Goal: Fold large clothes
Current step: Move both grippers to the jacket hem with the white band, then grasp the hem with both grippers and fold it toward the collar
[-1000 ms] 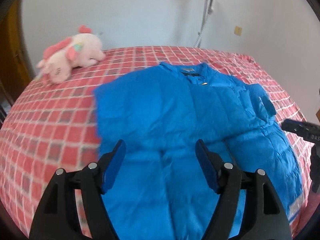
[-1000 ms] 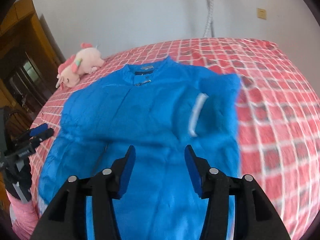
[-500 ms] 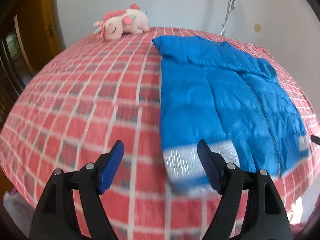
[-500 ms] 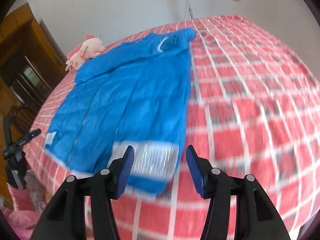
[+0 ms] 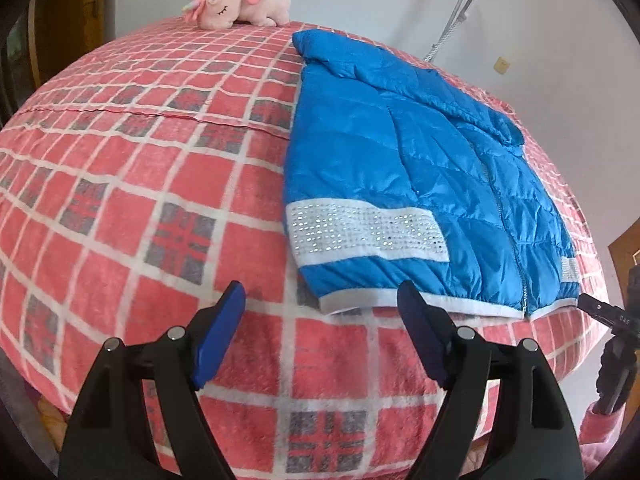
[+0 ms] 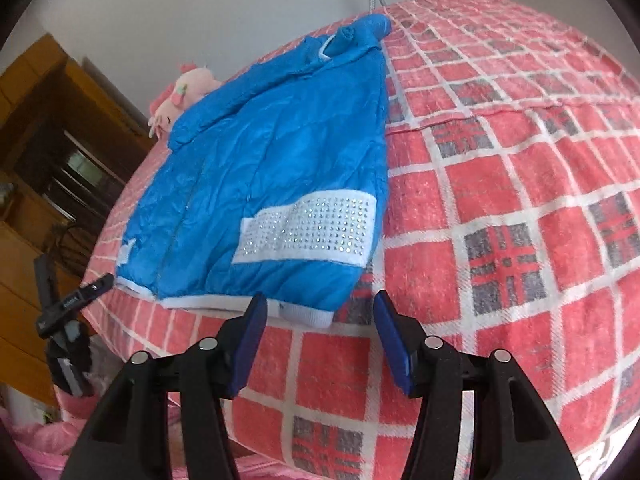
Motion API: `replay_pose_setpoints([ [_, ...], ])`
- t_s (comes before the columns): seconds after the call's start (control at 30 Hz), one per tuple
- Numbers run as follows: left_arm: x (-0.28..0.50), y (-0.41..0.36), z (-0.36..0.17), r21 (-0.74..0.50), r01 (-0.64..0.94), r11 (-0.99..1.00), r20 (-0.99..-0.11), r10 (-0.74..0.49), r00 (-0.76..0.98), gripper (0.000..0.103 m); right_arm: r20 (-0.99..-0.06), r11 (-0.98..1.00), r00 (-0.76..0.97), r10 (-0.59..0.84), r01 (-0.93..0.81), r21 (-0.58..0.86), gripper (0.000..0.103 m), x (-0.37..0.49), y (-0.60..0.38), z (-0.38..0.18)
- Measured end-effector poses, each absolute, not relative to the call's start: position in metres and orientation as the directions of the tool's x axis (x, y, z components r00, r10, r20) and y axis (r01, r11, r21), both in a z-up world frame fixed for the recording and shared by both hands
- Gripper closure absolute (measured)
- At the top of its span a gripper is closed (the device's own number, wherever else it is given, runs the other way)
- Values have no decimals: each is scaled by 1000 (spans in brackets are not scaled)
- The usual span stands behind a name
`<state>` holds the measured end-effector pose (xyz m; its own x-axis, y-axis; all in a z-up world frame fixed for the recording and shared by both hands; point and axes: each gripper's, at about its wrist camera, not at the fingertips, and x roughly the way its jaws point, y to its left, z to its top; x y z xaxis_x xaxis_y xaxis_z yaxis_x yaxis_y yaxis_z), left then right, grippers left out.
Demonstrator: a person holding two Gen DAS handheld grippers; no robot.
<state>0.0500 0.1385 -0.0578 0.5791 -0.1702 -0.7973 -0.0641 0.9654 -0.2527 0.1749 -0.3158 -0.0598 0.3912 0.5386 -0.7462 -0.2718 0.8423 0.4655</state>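
A blue puffer jacket (image 5: pixel 404 168) lies flat on the bed, sleeves folded in, with white sparkly bands and a white hem facing me. It also shows in the right wrist view (image 6: pixel 272 184). My left gripper (image 5: pixel 322 300) is open and empty, just short of the hem's left corner. My right gripper (image 6: pixel 318 312) is open and empty, just short of the hem's right corner (image 6: pixel 316 318). The right gripper shows at the edge of the left wrist view (image 5: pixel 608 314).
The bed is covered by a red checked blanket (image 5: pixel 132 184). A pink plush unicorn (image 5: pixel 240 0) lies at the far end by the wall. A wooden cabinet (image 6: pixel 48 136) stands to the left of the bed.
Both grippers have pulled back from over the jacket to the foot of the bed and dropped low, level with the hem. Both stay open and empty.
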Motion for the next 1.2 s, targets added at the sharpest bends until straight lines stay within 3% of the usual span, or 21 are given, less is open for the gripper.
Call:
replay_pose_setpoints([
  [0.17,59,130,-65,-262,-44,964,-806,-194,560,25,-738,828,377,560,-246,503,50,183,-316,-65],
  [0.3,64,122,-67,-240,-37,970,-813,-180,554,27,-754,842,376,539,-243,481,59,185,-311,-65],
  [0.43,66,115,-67,-225,-20,974,-820,-179,543,44,-775,860,374,510,-255,443,70,185,-303,-65],
  [0.73,66,111,-63,-212,-12,977,-819,-171,548,71,-787,875,388,480,-281,395,90,183,-295,-60],
  [1.1,68,120,-68,-286,-15,958,-809,-233,539,72,-776,864,385,499,-282,416,91,185,-299,-64],
  [1.2,65,120,-65,-287,-26,958,-791,-222,570,87,-773,865,392,499,-289,411,93,183,-298,-62],
])
